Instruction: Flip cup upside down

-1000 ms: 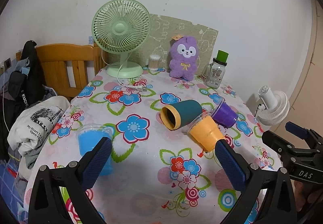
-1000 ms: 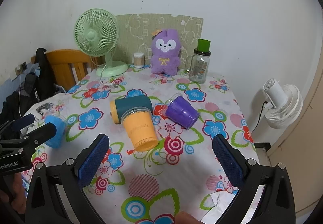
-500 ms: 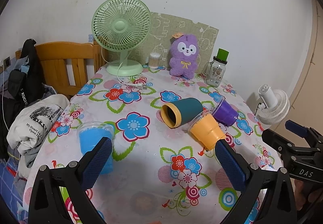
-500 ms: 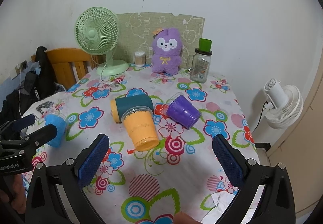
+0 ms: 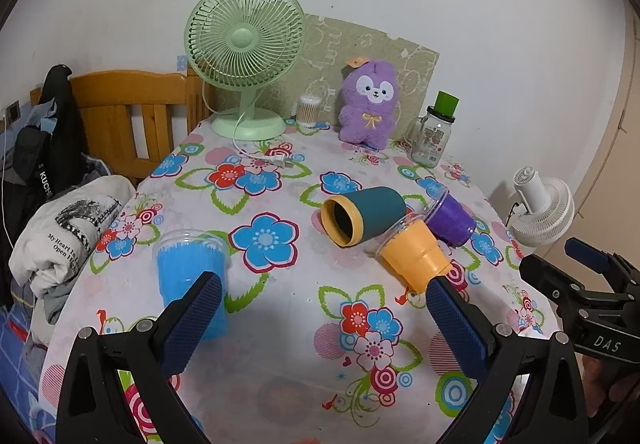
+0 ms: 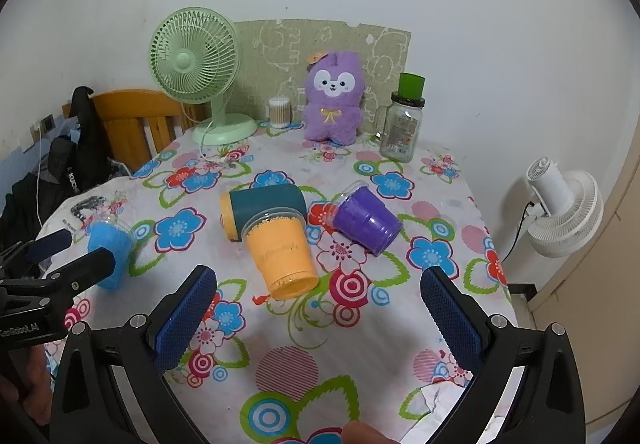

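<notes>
Three cups lie on their sides mid-table: a teal cup (image 5: 362,215) (image 6: 262,208) with a yellow rim, an orange cup (image 5: 414,256) (image 6: 282,254) and a purple cup (image 5: 450,219) (image 6: 366,222). A blue cup (image 5: 188,276) (image 6: 110,244) stands upright at the table's left. My left gripper (image 5: 324,318) is open and empty, above the near table, its left finger in front of the blue cup. My right gripper (image 6: 318,314) is open and empty, just short of the orange cup.
The floral tablecloth (image 5: 280,324) covers the table. At the back stand a green fan (image 5: 244,52), a cotton-swab jar (image 5: 308,110), a purple plush (image 5: 370,102) and a glass jar (image 5: 434,132). A wooden chair (image 5: 128,112) with clothes is left; a white fan (image 6: 564,208) is right.
Both grippers have drawn back and risen slightly, so the table shows a little farther away. The cups have not moved.
</notes>
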### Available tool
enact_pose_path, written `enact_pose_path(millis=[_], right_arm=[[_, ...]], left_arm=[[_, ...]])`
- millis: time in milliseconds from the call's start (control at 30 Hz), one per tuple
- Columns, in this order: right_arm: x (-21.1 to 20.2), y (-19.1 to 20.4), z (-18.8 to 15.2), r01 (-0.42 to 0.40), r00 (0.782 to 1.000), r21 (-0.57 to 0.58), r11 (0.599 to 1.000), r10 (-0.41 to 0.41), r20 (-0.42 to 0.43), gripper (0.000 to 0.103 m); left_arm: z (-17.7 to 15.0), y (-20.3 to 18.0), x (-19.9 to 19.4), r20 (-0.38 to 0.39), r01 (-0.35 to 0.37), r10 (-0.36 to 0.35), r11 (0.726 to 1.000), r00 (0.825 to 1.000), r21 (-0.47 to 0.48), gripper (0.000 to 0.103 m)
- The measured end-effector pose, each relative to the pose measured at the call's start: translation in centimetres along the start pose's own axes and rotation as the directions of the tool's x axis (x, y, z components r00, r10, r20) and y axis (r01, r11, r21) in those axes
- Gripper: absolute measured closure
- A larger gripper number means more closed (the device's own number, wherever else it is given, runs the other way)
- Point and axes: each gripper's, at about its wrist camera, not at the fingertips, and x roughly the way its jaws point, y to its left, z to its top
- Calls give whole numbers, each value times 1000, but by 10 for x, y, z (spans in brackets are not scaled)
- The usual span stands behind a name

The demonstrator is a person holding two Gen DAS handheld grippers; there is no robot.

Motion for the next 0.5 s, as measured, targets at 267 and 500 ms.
enact_pose_path(millis=[267, 500], right_arm=[[16, -1, 0, 3, 1000, -12, 1000, -3, -27, 0], [40, -14, 4, -1, 998, -11, 1000, 1, -63, 0]], left_arm=[[1, 2, 13, -24, 9, -9, 1000, 1000, -6, 0], [2, -3, 31, -48, 11, -11, 1000, 999, 6, 0]])
